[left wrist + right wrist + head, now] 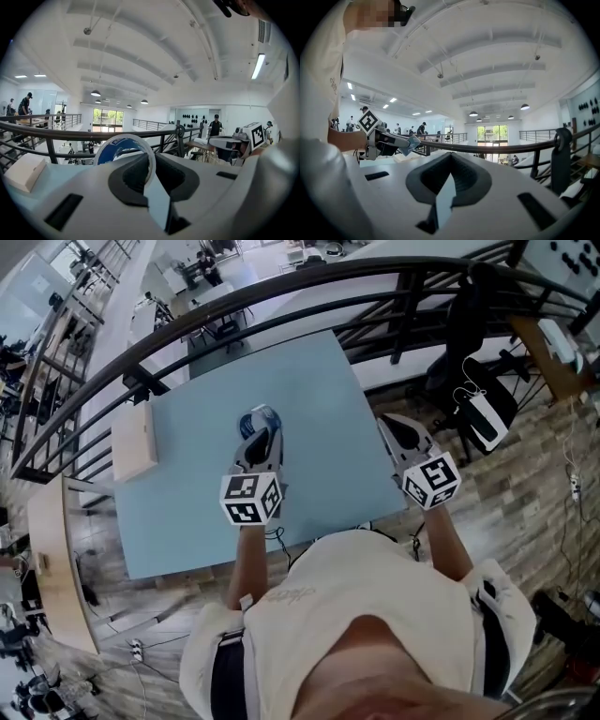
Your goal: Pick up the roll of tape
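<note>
The roll of tape (261, 418) is white-rimmed with a blue printed core. It hangs above the light blue table (319, 399), and my left gripper (260, 434) is shut on its rim. In the left gripper view the roll of tape (123, 147) stands upright between the jaws of the left gripper (151, 161). My right gripper (396, 426) floats over the table's right edge, shut with nothing in it. The right gripper view shows the right gripper (450, 165) with its jaws together, and the left gripper (389, 140) with the roll off to the left.
A flat white box (134, 439) lies at the table's left edge, also the white box (23, 171) in the left gripper view. A dark curved railing (281, 282) runs just behind the table. A black chair with cables (469, 381) stands to the right on the wooden floor.
</note>
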A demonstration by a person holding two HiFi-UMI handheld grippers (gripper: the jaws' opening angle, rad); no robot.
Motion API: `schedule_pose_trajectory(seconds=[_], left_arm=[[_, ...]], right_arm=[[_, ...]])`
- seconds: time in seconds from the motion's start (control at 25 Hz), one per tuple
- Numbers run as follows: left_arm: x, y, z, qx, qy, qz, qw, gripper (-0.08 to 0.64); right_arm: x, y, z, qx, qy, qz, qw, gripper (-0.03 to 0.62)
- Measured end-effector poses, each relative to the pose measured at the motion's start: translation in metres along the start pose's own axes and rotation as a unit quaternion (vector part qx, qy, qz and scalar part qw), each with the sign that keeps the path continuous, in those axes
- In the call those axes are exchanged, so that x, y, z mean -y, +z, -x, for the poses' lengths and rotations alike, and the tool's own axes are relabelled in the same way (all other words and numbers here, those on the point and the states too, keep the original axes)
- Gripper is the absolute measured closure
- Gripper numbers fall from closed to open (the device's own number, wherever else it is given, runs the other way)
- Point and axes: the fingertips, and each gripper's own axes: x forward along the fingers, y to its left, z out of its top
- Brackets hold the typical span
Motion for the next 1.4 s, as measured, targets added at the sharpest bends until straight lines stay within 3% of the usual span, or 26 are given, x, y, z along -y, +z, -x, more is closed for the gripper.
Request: schedule_pose_trajectory(seconds=[0.6,1.4], left_arm=[[-0.012,0.017,0.016,0.016,-0.017,-0.004,0.9997,0.502],[-0.020,0.011,0.016,0.017,-0.015,0.001,0.9997,0.502]], right_arm=[[-0.014,0.035,0.006,0.032,-0.005,0.030,0.999,0.587],[-0.021,0.022,0.005,0.021,-0.005,0.017,1.000,0.588]])
